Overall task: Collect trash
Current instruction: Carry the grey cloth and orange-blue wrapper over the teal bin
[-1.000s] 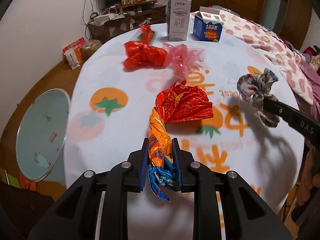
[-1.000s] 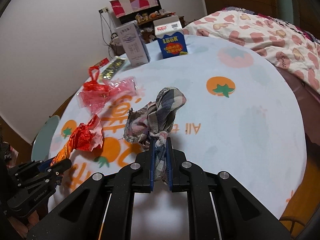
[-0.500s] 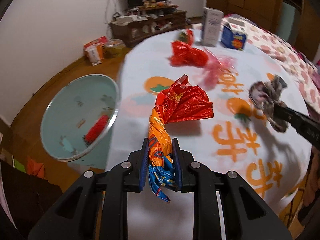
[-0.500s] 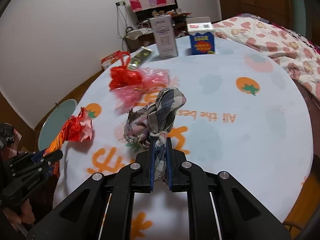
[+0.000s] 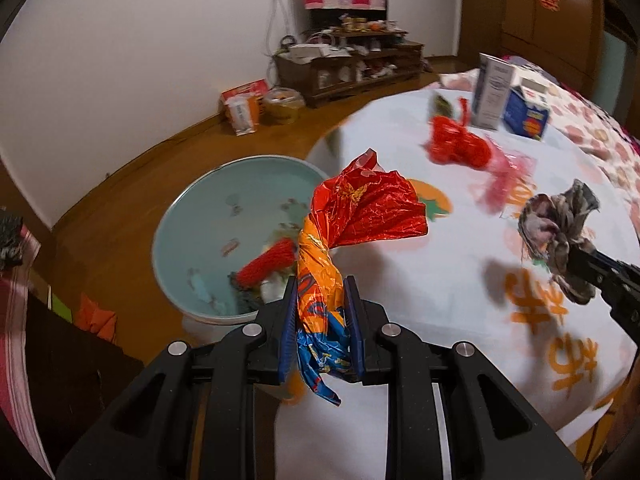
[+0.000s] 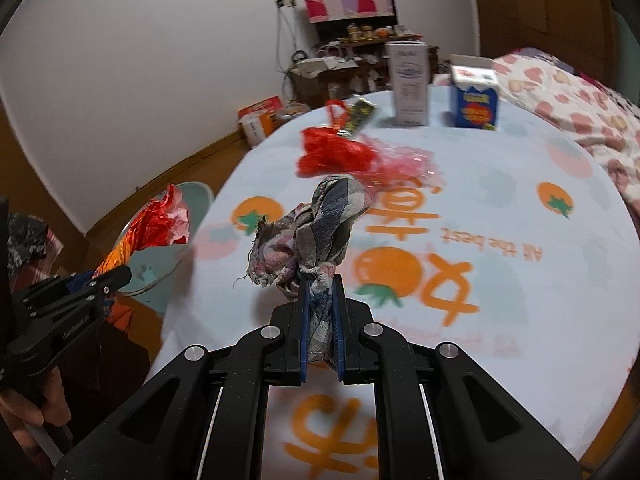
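Crinkled red-and-orange foil snack wrapper, twisted to a blue tail at its lower end, clamped between the blue-padded jaws of the left gripper and held up in the air over the near rim of a round pale-teal trash bin standing on the brown wooden floor just beside the bench. Inside that bin, a ridged red scrap and other small litter on the bottom. Faded plaid cloth rag, bunched into a knot, pinched by its tail in the clenched jaws of the right gripper and lifted clear above the round bench, which wears a white cloth printed with orange tomatoes and lettering. Same rag seen from the left wrist view at the right edge, well apart from the wrapper. Farther back on the bench, lying loose: a crumpled red plastic bag touching a pink translucent plastic bag, and a dark foil packet behind them. Near the far edge, upright and side by side, a tall grey-white carton and a shorter blue carton. Beyond the bench, a bed with a pink-spotted quilt; against the white wall, a cluttered low wooden shelf. Person's hand on the left gripper's handle at the lower left of the right wrist view.
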A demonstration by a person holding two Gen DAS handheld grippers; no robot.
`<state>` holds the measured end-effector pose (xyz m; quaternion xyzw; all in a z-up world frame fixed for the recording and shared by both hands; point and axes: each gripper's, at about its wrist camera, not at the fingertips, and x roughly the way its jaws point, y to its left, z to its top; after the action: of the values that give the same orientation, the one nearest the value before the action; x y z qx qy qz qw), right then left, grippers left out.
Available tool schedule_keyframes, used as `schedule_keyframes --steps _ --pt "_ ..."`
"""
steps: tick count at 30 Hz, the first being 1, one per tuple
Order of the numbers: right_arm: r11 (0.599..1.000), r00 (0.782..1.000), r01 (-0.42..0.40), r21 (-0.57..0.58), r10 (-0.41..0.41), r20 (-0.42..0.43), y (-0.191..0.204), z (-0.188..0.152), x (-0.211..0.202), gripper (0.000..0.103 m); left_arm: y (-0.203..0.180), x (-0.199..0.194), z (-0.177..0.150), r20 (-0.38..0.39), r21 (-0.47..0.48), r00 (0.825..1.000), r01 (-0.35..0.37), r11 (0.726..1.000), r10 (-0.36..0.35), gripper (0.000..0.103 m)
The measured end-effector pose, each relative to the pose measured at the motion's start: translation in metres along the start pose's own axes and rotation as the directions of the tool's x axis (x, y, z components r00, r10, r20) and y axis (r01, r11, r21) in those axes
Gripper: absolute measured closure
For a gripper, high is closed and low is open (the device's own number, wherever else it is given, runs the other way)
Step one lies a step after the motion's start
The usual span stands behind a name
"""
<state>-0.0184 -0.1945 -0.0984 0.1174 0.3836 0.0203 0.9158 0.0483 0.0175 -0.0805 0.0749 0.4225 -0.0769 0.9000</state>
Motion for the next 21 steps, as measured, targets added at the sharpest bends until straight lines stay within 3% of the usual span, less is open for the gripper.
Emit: schedule_keyframes --steps 21 --pt "0.990 0.994 -0.105 -0.091 0.104 -0.011 0.075 0.013 0.022 0.092 0.045 0.003 -0.009 -0.010 -0.076 0.999 -0.043 0.996 0.043 0.081"
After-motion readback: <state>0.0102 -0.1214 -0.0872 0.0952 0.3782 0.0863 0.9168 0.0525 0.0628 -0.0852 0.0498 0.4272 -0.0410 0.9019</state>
